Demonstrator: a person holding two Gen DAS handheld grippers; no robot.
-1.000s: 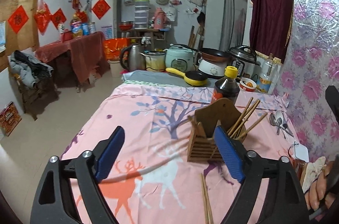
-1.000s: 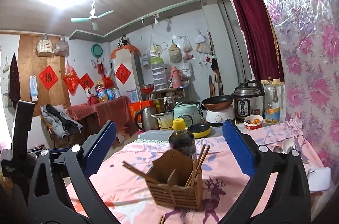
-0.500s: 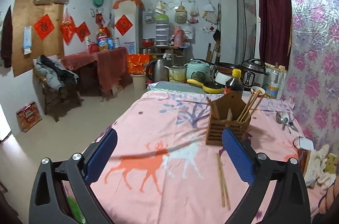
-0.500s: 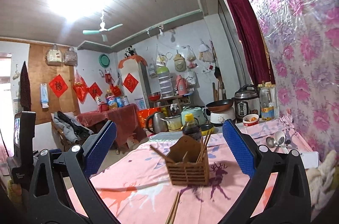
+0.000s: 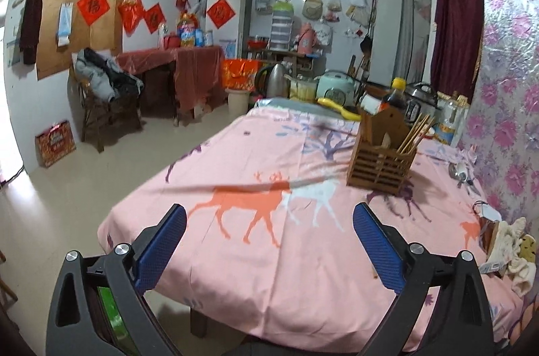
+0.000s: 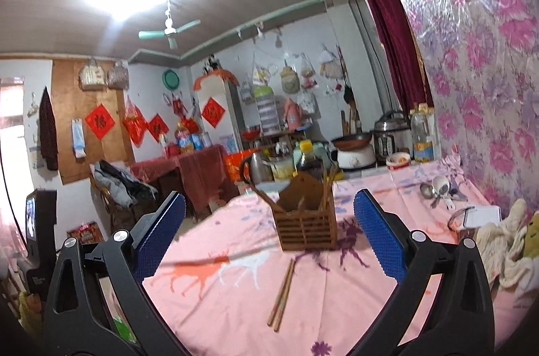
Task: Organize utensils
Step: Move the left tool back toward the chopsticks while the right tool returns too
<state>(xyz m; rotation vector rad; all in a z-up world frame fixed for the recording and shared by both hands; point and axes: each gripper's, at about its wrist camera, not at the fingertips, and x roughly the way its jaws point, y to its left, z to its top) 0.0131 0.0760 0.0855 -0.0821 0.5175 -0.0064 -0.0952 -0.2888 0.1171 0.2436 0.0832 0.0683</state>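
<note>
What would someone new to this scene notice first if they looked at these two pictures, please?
Most likely the pink deer-print tablecloth that fills the foreground, with a slatted wooden utensil holder standing on it, chopsticks leaning inside. A loose pair of chopsticks lies flat on the cloth in front of the holder, between the wide-open blue fingers of the right gripper. Spoons lie near the floral wall.

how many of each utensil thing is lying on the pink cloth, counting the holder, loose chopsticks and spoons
wooden holder: 1
loose chopsticks: 2
metal spoon: 1
white spoon: 1
total: 5
The chopsticks standing in the holder are too bunched to count, and the spoon pile may hide more.
</note>
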